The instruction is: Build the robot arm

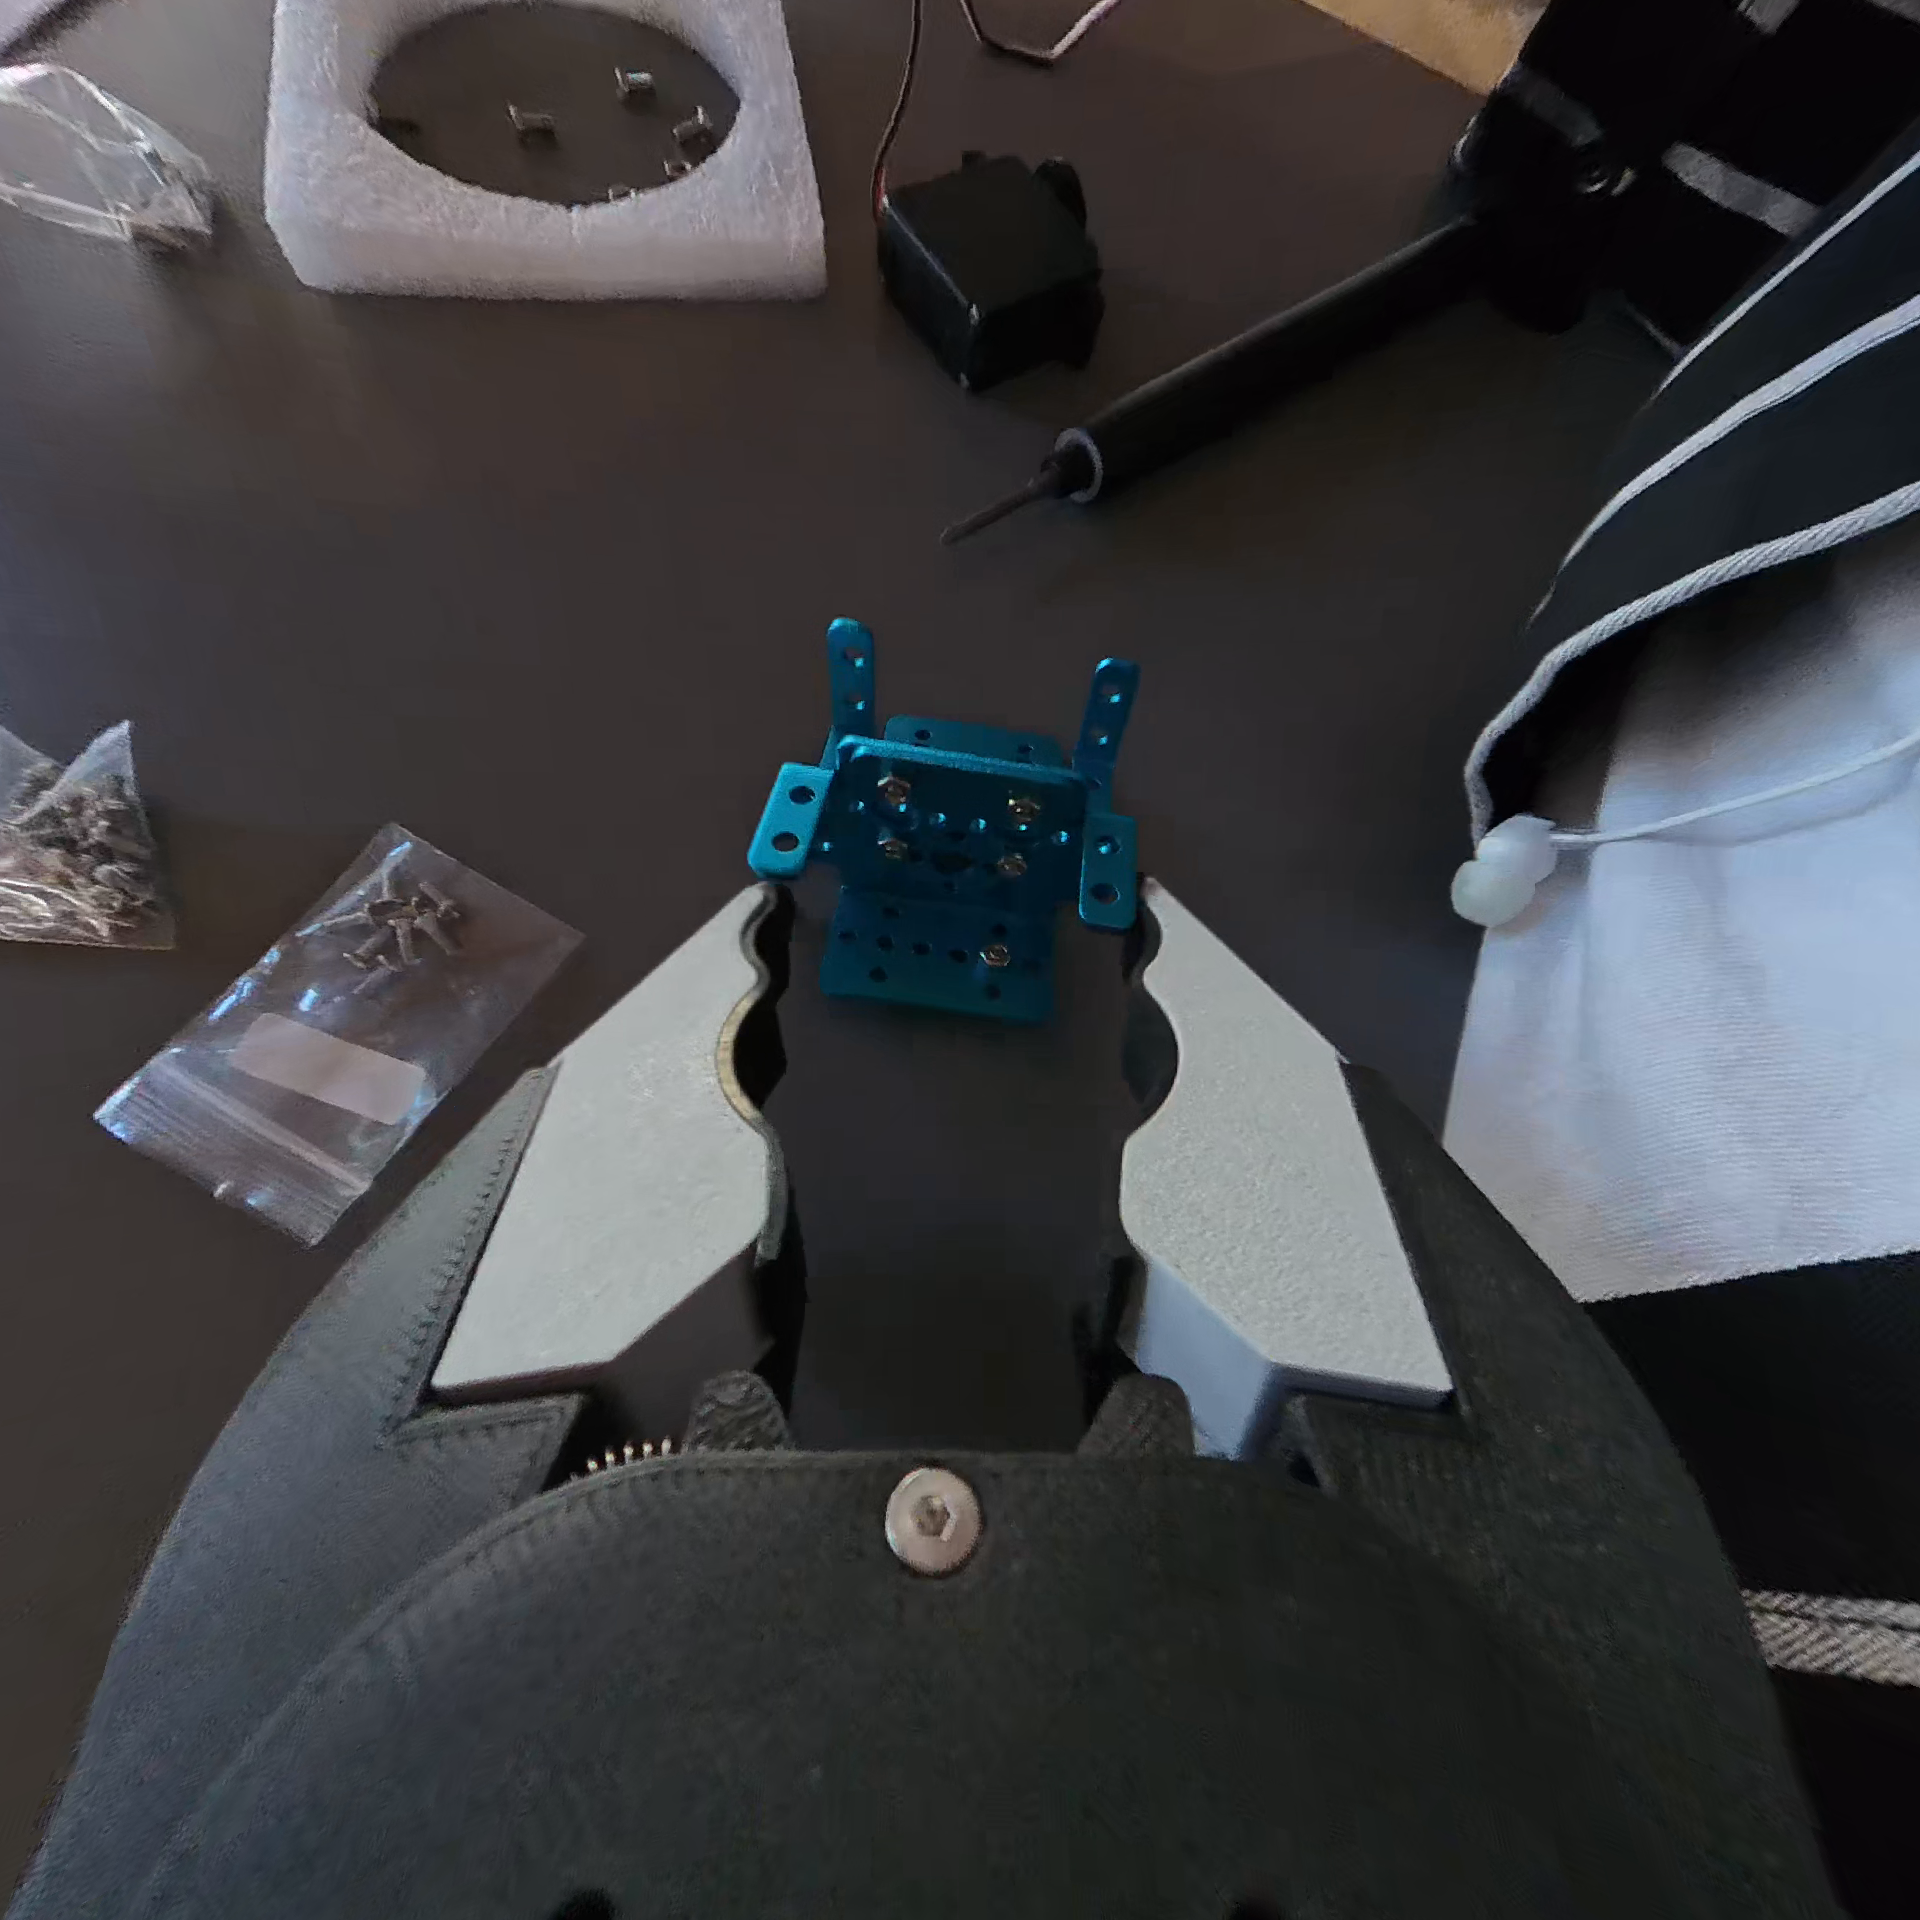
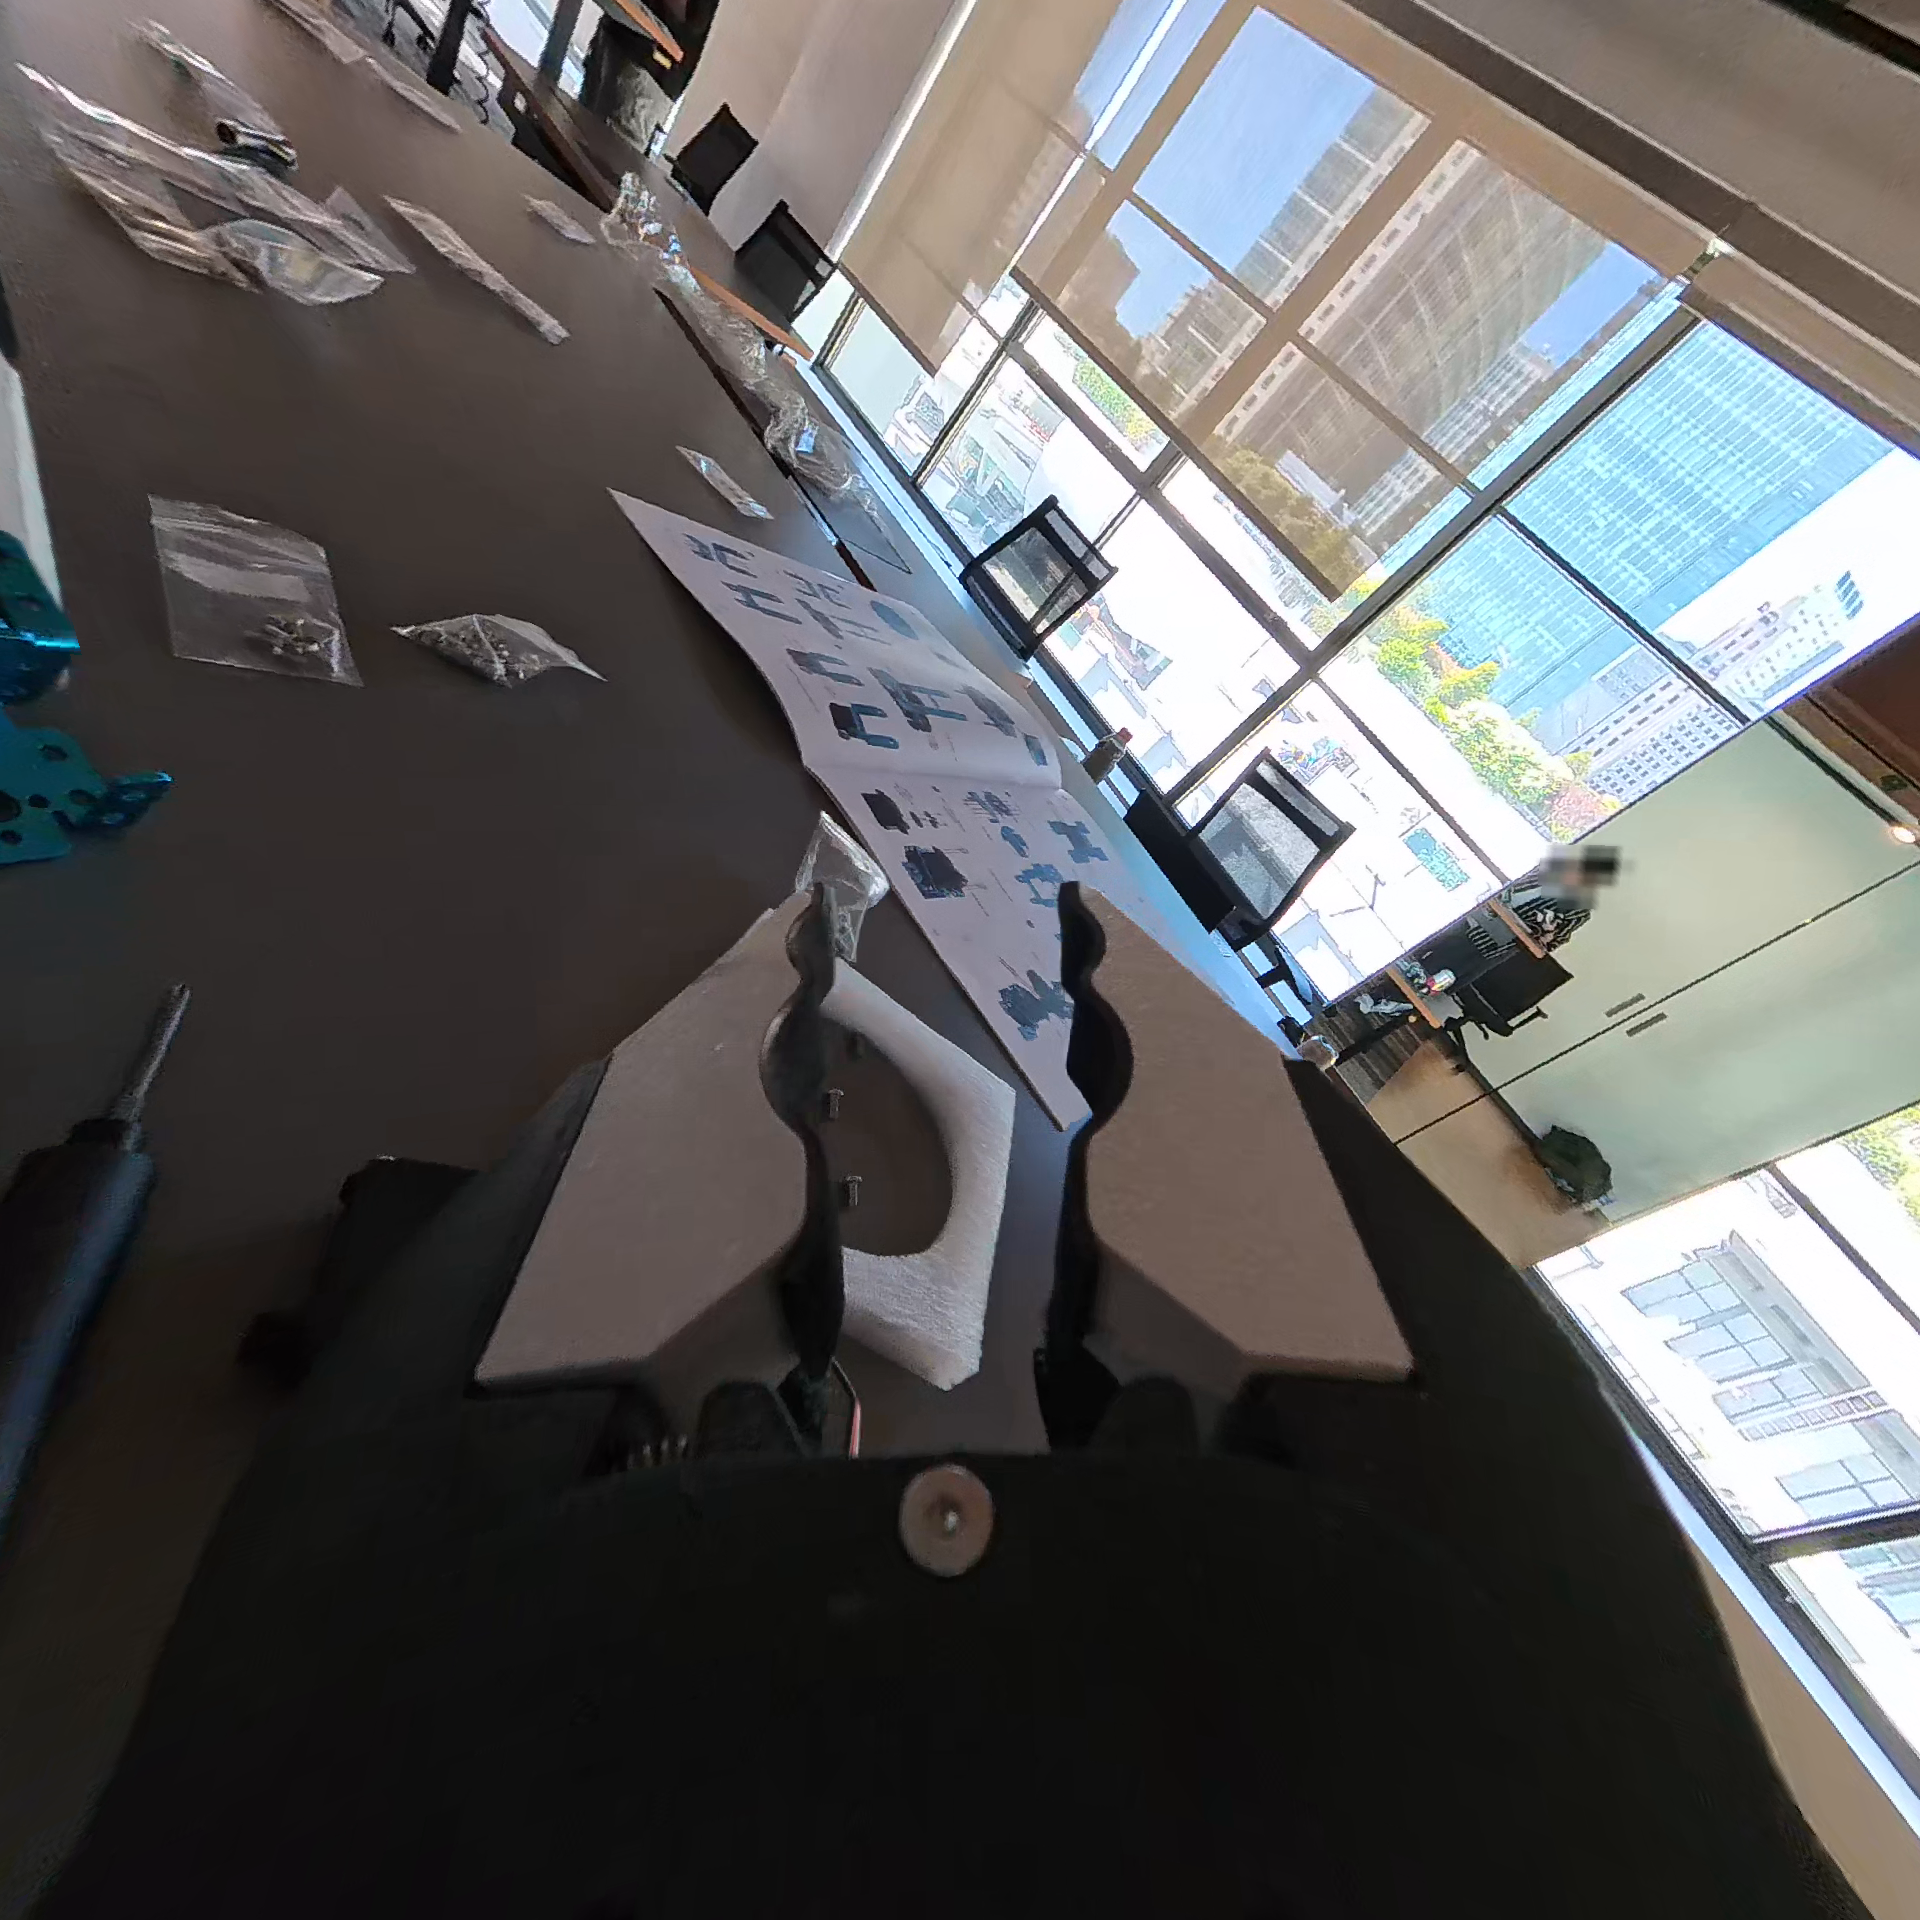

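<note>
My left gripper (image 1: 956,904) is open just above the dark table (image 1: 520,582). A blue metal bracket assembly (image 1: 940,862), with several screws in its face plate, stands between and just beyond the fingertips. The tips flank its side flanges without clamping it. My right gripper (image 2: 945,925) is open, empty and tilted over the table. Through its gap I see a white foam frame (image 2: 956,1195) holding small screws. A black screwdriver (image 2: 73,1247) lies to its left. Blue bracket parts (image 2: 31,790) show at the left edge.
A black servo (image 1: 987,281) with wires, the screwdriver (image 1: 1247,343) and the foam frame (image 1: 540,156) lie beyond the bracket. Screw bags (image 1: 332,1018) sit on the left. A person's white and dark garment (image 1: 1714,883) hangs on the right. An open booklet (image 2: 914,748) lies near the table edge, with chairs and windows beyond. Left tips to right tips: about 20 centimeters. From either gripper's tips it is about 12 centimeters to the black screwdriver (image 2: 73,1247). Look for it in the left wrist view (image 1: 1111,424) too.
</note>
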The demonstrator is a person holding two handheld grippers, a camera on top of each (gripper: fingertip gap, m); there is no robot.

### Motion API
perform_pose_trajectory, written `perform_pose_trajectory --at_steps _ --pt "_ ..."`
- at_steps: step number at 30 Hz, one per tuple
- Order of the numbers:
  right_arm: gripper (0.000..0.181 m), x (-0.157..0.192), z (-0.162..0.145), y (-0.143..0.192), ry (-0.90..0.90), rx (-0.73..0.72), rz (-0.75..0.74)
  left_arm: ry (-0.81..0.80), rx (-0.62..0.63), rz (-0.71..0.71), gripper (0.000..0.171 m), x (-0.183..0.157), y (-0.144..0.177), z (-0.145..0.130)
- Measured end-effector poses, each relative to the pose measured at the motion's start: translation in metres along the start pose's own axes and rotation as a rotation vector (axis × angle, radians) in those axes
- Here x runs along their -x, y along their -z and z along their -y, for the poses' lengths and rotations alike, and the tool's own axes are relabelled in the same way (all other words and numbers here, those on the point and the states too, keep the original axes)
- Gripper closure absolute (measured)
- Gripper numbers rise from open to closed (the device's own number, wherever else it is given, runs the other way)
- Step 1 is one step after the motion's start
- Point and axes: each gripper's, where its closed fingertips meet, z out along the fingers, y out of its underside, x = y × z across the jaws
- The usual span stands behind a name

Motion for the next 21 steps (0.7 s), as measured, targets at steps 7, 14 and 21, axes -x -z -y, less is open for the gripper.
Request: perform_pose_trajectory --at_steps 7,14,21 --pt "0.139 0.008 -0.001 -0.003 0.011 0.007 0.031 0.001 -0.018 0.020 0.120 0.002 -0.003 0.001" --pt "0.139 0.013 -0.002 -0.004 0.018 0.014 0.051 -0.054 -0.038 0.051 0.171 0.003 0.003 0.009" --pt "0.139 0.022 -0.002 -0.006 0.029 0.022 0.087 -0.042 -0.044 0.067 0.171 0.008 0.008 0.010"
